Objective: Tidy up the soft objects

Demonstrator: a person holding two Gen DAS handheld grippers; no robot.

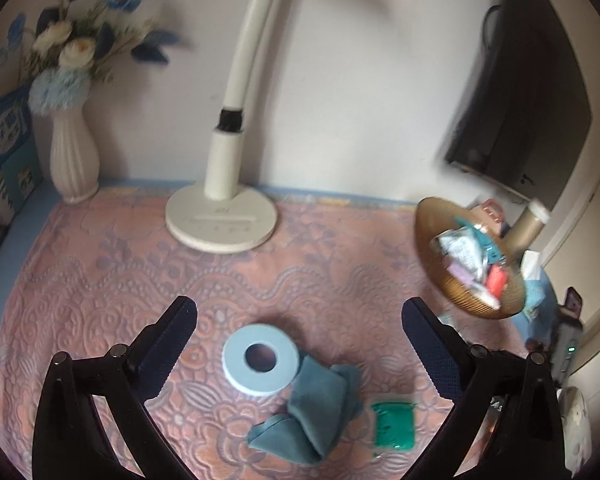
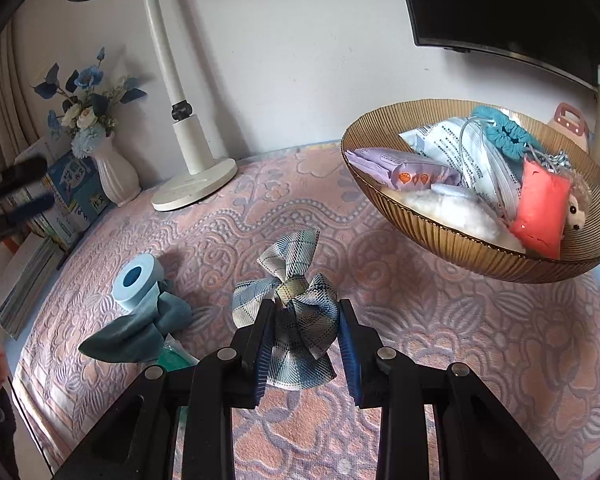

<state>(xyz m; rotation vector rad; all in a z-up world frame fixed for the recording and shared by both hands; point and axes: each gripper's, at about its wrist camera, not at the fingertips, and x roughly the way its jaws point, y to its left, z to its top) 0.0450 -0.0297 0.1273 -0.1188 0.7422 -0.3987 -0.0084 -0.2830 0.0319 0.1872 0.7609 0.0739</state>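
- Book [image 2: 78, 196] at nine o'clock: cover characters too small to read.
- Your right gripper [image 2: 306, 336] clamps the plaid bow [image 2: 296, 320].
- Left gripper [image 1: 300, 344] gapes, empty.
- Green pouch [image 2: 176, 358] half hidden.

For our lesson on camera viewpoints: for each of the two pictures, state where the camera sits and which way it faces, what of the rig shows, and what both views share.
Left wrist: on the left gripper, looking forward and down at the blue ring, teal cloth and green pouch; its open jaws show.
Right wrist: on the right gripper, looking down the table; its jaws clamp a plaid bow.
Shared: ring, teal cloth, lamp, vase, amber bowl.
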